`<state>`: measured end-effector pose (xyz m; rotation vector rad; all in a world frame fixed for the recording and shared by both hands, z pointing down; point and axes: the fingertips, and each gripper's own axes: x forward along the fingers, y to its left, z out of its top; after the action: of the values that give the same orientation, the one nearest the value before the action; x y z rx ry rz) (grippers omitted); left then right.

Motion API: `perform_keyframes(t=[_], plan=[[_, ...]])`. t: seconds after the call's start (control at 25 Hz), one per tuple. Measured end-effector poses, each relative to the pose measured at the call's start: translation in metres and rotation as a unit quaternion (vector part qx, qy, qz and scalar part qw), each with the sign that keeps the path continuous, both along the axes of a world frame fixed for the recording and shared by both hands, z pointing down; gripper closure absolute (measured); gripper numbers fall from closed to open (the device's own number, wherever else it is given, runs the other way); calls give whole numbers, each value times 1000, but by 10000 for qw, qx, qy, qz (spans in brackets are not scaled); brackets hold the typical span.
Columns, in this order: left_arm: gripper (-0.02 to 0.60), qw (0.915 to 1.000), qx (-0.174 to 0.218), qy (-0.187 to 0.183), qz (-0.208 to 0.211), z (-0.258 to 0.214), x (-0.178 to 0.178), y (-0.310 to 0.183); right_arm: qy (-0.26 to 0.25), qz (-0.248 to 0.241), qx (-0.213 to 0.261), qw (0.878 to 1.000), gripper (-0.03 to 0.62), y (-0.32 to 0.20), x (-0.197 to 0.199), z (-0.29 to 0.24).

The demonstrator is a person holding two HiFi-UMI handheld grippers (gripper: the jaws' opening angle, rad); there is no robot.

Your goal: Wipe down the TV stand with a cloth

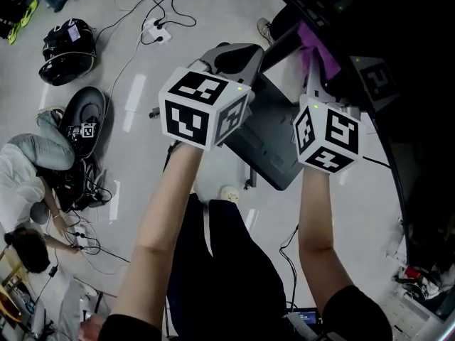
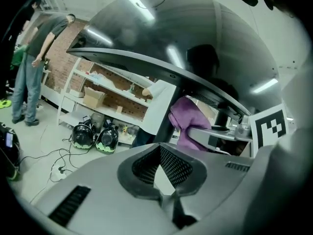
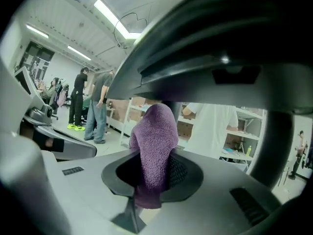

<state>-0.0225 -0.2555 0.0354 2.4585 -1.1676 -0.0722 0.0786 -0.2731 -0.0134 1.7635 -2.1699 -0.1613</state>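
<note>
Right gripper [image 3: 154, 166]: jaws clenched on the purple cloth [image 3: 155, 131], which is pinched low down between the ribbed pads. The cloth's long axis is noted running along the jaws. Its rounded folded end points forward, away from the gripper and up toward the underside of the curved black TV [image 3: 234, 48]. A short tail is seen hanging out at the near side of the pads. Contact between the cloth's tip and the TV cannot be told.

In the head view the cloth is found at the upper right, close to the sloping neck of the TV stand [image 1: 274, 144]. The stand's dark grey base slab is seen between the two grippers.

Left gripper [image 2: 164, 163]: jaws parted, nothing held between them; pale floor is seen through the gap. It is held to the left of the right gripper, near the stand's neck, and is aimed the same way, under the screen.

Surroundings, recorded outward:
- Two black-and-green helmets [image 2: 95, 137] lie on the floor in front of a white shelf rack [image 2: 98, 94].
- A white power strip [image 1: 155, 30] with trailing cables lies on the floor.
- A crouched person [image 1: 25, 169] is at the left edge of the head view.
- A standing person [image 2: 36, 67] is at the far left of the left gripper view.
</note>
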Motion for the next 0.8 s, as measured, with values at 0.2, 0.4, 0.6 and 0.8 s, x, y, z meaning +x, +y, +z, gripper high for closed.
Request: perform_keyframes(t=[0.2, 0.4, 0.6, 0.8], plan=[[576, 9999, -155, 14, -24, 15, -1, -1, 127, -11, -156, 9998, 505, -7, -4, 19], [577, 9993, -369, 55, 65, 39, 1, 1, 277, 0, -356, 9990, 504, -13, 1, 47], [577, 9984, -550, 78, 68, 60, 0, 1, 325, -43, -636, 9974, 505, -18, 3, 77], [577, 9975, -667, 198, 83, 77, -3, 4, 427, -41, -859, 9954, 504, -25, 5, 112]])
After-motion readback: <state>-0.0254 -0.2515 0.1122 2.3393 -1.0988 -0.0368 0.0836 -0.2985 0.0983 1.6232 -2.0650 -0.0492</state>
